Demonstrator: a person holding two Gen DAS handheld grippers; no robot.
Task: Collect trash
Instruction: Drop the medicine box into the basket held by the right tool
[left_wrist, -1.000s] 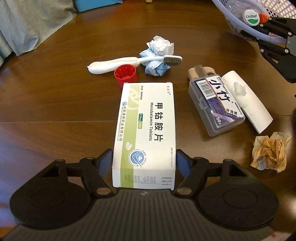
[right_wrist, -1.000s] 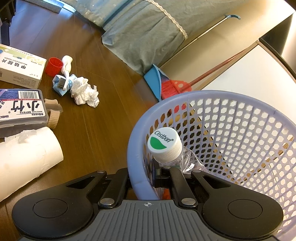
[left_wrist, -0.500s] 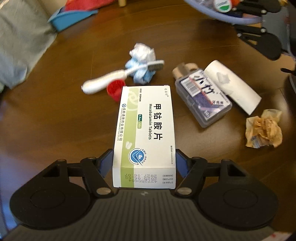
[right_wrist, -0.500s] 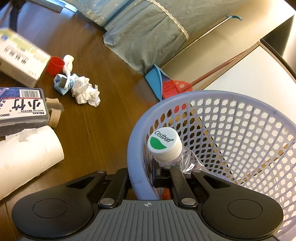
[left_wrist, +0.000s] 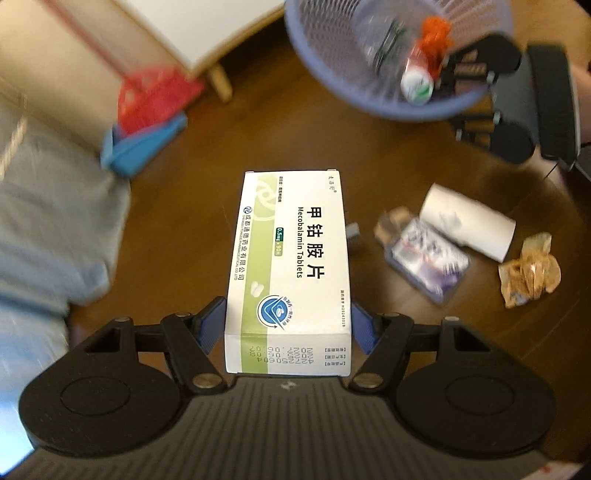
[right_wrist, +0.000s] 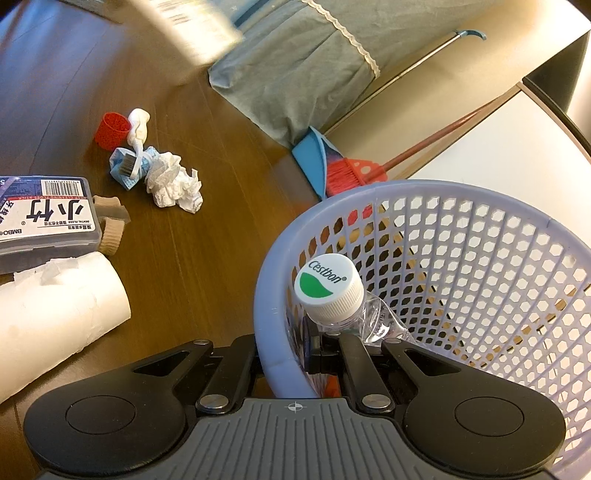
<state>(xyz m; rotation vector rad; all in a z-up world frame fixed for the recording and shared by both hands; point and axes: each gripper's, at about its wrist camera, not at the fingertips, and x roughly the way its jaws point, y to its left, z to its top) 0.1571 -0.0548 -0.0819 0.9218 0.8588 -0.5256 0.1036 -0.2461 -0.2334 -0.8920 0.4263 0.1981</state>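
My left gripper (left_wrist: 289, 325) is shut on a white and green tablet box (left_wrist: 291, 266), held in the air above the brown table; the same box shows blurred at the top of the right wrist view (right_wrist: 192, 26). My right gripper (right_wrist: 284, 356) is shut on the rim of the lilac mesh basket (right_wrist: 269, 306), which holds a crushed clear bottle with a white cap (right_wrist: 327, 286). From the left wrist the basket (left_wrist: 376, 99) lies ahead at the upper right, with the right gripper at its rim.
On the table lie a white paper roll (right_wrist: 55, 306), a dental-stick case (right_wrist: 44, 218), crumpled tissue (right_wrist: 173, 182), a toothbrush (right_wrist: 136, 129), a red cap (right_wrist: 110, 131) and a brown wrapper (left_wrist: 528, 273). Beyond the edge: blue dustpan (left_wrist: 144, 144), red broom (right_wrist: 354, 173), grey cloth (right_wrist: 295, 74).
The left gripper has lifted the tablet box off the table and swung it toward the basket, rolling as it rose. The right gripper and basket have not moved.
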